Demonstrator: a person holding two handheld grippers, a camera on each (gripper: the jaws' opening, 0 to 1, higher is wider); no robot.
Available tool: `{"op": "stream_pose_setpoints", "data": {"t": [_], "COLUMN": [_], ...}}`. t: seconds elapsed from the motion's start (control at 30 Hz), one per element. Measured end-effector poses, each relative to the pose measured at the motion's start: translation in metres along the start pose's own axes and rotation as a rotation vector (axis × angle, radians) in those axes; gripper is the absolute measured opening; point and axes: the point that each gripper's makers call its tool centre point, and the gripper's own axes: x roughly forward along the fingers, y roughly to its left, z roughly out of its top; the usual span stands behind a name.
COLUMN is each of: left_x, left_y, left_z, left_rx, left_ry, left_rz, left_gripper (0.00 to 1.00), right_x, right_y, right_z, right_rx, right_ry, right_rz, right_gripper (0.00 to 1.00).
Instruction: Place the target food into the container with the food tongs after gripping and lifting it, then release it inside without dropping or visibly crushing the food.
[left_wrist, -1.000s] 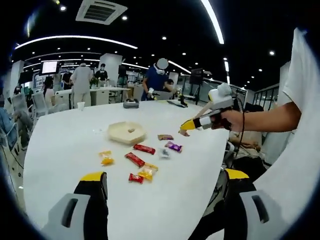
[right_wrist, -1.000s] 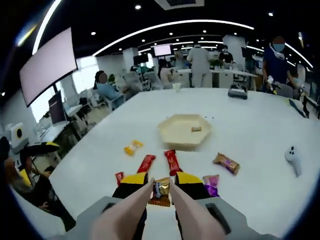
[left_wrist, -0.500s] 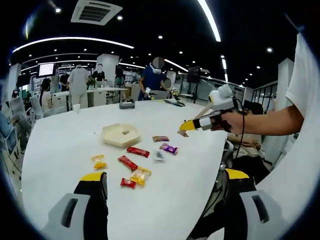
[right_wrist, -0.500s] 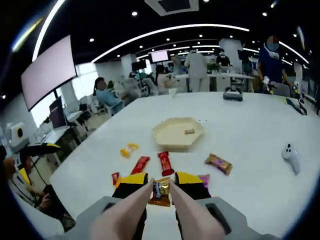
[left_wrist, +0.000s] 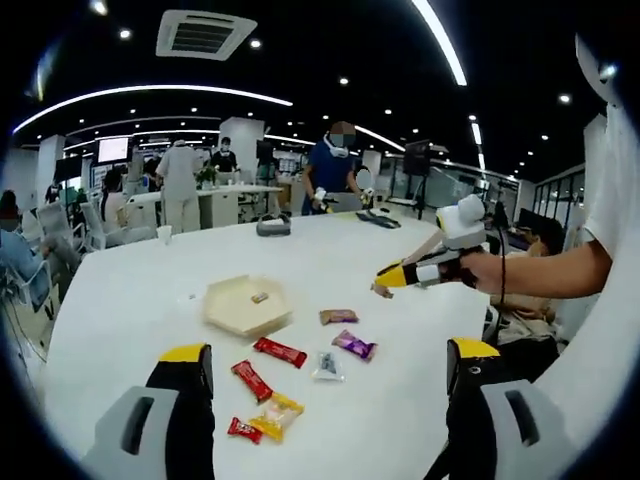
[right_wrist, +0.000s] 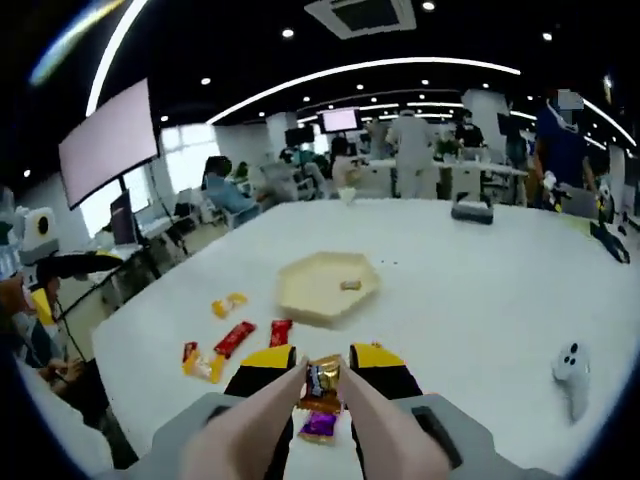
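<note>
The right gripper (right_wrist: 322, 372) drives a pair of tongs (right_wrist: 300, 420), and the tong tips are closed on a small wrapped candy (right_wrist: 322, 383) with a brown and orange wrapper, held in the air above the white table (right_wrist: 480, 290). In the left gripper view the same gripper (left_wrist: 392, 278) comes in from the right in a person's hand (left_wrist: 482, 268), with a small brown item at its tip, above the table's near edge. So gripping and lifting look done, and the wrapper shows no crushing that I can make out. What is left is the carry and the release: the tray (right_wrist: 328, 285), a pale hexagonal container, sits further out on the table, well apart from the held candy, with one small piece already lying inside it. The left gripper (left_wrist: 330, 365) holds nothing, its jaws wide apart and hanging above the table edge. Other sweets lie loose on the table: red bars (left_wrist: 281, 351), a yellow packet (left_wrist: 277, 414), a purple candy (left_wrist: 354, 345) and a brown one (left_wrist: 338, 316). A white controller (right_wrist: 568, 362) rests off to one side.
</note>
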Motion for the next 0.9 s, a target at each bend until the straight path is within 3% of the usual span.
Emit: {"op": "stream_pose_setpoints", "data": {"t": [0.17, 0.5, 0.63, 0.77, 0.83, 0.9], "left_x": [0.016, 0.029, 0.026, 0.021, 0.018, 0.013], "left_y": [-0.002, 0.013, 0.021, 0.030, 0.038, 0.041], "left_z": [-0.001, 0.003, -0.003, -0.009, -0.015, -0.014], "left_rx": [0.032, 0.024, 0.014, 0.025, 0.020, 0.046], "left_ry": [0.028, 0.037, 0.049, 0.044, 0.067, 0.051], "left_rz": [0.037, 0.053, 0.068, 0.043, 0.036, 0.013], "left_gripper": [0.99, 0.99, 0.99, 0.99, 0.99, 0.98], "right_x": [0.003, 0.020, 0.028, 0.038, 0.039, 0.044], "right_y": [0.000, -0.001, 0.001, 0.010, 0.012, 0.017], "right_z": [0.006, 0.010, 0.012, 0.019, 0.025, 0.029], "right_rx": [-0.046, 0.004, -0.012, -0.031, 0.001, 0.033], "right_ry": [-0.004, 0.000, 0.017, 0.030, 0.033, 0.032], "right_rz": [0.062, 0.102, 0.107, 0.097, 0.073, 0.074], "right_gripper": [0.20, 0.20, 0.20, 0.20, 0.20, 0.20]}}
